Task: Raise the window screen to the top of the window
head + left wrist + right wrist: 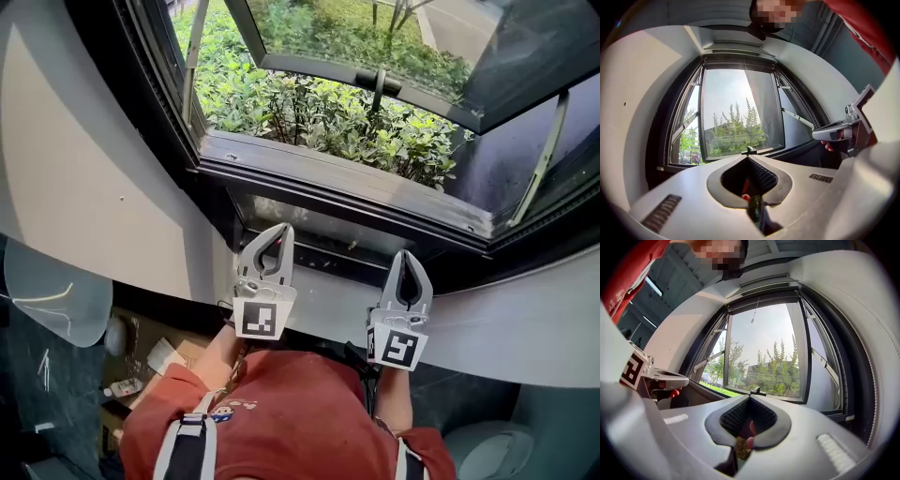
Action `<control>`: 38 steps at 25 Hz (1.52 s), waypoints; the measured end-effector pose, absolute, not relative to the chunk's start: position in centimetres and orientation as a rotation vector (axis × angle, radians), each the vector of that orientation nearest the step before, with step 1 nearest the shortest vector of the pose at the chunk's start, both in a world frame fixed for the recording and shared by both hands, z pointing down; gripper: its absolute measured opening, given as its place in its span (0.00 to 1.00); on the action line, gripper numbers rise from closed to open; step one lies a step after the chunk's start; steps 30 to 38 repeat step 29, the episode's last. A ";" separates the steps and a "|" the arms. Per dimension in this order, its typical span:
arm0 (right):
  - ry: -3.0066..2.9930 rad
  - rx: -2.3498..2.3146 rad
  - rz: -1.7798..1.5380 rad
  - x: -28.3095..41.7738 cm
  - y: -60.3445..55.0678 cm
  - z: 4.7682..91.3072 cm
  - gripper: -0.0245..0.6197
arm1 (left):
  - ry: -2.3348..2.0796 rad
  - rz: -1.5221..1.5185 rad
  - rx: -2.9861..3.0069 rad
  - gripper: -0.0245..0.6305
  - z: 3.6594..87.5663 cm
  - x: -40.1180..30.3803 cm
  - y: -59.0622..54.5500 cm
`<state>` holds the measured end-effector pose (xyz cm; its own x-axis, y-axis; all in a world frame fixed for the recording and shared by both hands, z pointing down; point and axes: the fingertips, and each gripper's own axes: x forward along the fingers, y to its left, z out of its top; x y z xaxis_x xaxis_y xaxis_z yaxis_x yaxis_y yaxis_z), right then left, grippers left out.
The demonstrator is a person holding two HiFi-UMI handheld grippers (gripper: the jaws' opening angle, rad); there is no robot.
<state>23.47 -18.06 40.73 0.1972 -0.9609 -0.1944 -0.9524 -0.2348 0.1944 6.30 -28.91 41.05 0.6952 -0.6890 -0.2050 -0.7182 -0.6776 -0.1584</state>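
Left gripper [277, 232] and right gripper [409, 257] - both jaws fully closed, nothing held - sit side by side under the window sill [328, 180], pointing at it. I cannot make out the window screen; a thin cord [753, 315] hangs at the opening's top.

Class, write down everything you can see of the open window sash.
The window sash is a glass pane in a dark, metal-looking frame. A black handle sits midway along its lower rail. It stands open, with its lower edge swung outward over green shrubs. Slim pale stay arms run at its sides. The left gripper and right gripper sit by the sill, apart from it.
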 end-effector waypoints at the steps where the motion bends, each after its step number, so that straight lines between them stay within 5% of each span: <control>1: -1.923 2.411 -0.431 23.5 -18.0 40.7 0.05 | 1.129 0.185 -2.680 0.05 41.1 6.3 -28.9; 38: -1.904 2.419 -0.457 23.6 -17.8 40.0 0.05 | 1.106 0.215 -2.708 0.05 40.4 7.1 -28.5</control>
